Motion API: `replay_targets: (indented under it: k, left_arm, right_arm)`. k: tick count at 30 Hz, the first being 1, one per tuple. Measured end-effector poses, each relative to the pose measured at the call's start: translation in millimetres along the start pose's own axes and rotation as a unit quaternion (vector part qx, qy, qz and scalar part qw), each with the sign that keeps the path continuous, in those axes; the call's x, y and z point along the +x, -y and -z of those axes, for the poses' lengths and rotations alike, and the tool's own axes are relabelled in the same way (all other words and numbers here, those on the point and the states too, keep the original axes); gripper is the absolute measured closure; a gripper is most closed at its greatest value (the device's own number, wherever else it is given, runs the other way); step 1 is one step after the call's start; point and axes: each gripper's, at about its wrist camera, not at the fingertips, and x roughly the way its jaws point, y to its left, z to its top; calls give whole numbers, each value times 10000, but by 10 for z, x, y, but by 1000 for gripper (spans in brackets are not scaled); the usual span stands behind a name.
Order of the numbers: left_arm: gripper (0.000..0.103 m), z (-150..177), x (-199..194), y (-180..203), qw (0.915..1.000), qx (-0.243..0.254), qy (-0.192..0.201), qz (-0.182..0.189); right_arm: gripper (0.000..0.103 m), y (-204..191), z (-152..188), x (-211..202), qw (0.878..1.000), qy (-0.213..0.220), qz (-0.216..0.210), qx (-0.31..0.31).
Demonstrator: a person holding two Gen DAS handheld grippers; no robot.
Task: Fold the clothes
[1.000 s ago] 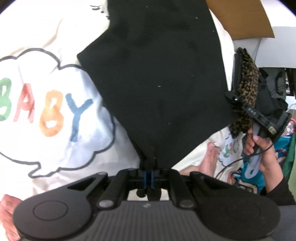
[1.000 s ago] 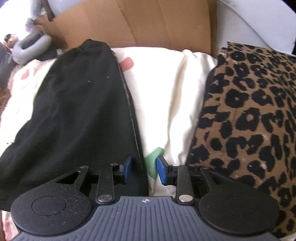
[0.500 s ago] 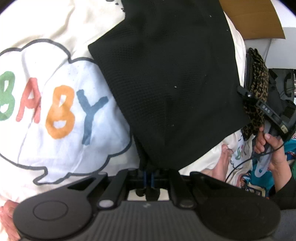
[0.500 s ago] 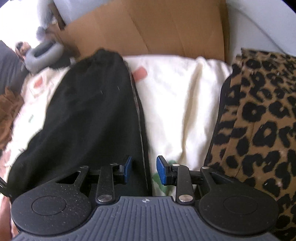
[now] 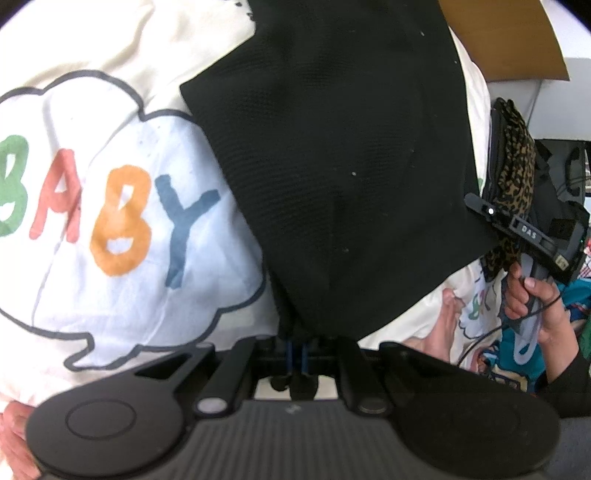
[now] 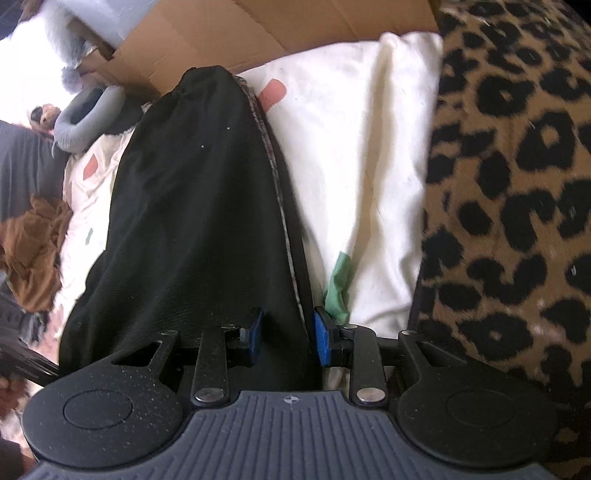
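At the bottom of the left wrist view, the left gripper (image 5: 297,349) had its blue pads pressed together on a corner of the black garment (image 5: 343,177). From there the cloth spread upward across the middle of the frame over a cream sheet (image 5: 122,236) printed with a cloud and the word BABY at the left. Compared with half a second before, the garment's left corner sat lower and nearer the centre of that view.

In the right wrist view the right gripper (image 6: 286,336) stood open, blue pads apart, with the garment's (image 6: 192,221) seamed edge running up between them; neither pad was pressing it. Just right of that edge lay a bare strip of sheet (image 6: 354,158), then a leopard-print cloth (image 6: 517,184) filling the right side and bounding the free space there. At the left edge sat a brown crumpled cloth (image 6: 33,254) and a grey neck pillow (image 6: 88,114). Farthest off, along the top, stood flattened cardboard (image 6: 295,33).
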Motion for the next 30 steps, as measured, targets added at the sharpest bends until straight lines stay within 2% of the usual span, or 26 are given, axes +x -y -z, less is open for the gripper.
replay_targets:
  k: [7, 10, 12, 16, 25, 30]
  left_arm:
    - [98, 11, 3, 3, 10000, -20, 17, 14]
    - [98, 13, -16, 12, 10000, -53, 7, 40]
    - [98, 19, -54, 28, 10000, -46, -2, 69]
    - [98, 31, -228, 71, 9999, 30, 24, 116]
    - [99, 58, -832, 125, 9993, 153, 340, -33]
    - [99, 78, -1239, 43, 9983, 221, 480, -234]
  right_arm:
    - [75, 155, -38, 26, 9981, -230, -266, 502]
    - [93, 167, -65, 48, 9969, -308, -271, 666]
    - [99, 128, -61, 42, 9969, -338, -246, 671]
    - [100, 11, -54, -23, 9968, -346, -208, 696]
    - [101, -284, 72, -214, 9929, -390, -703, 877]
    - [101, -553, 143, -209, 9898, -579, -1098, 694]
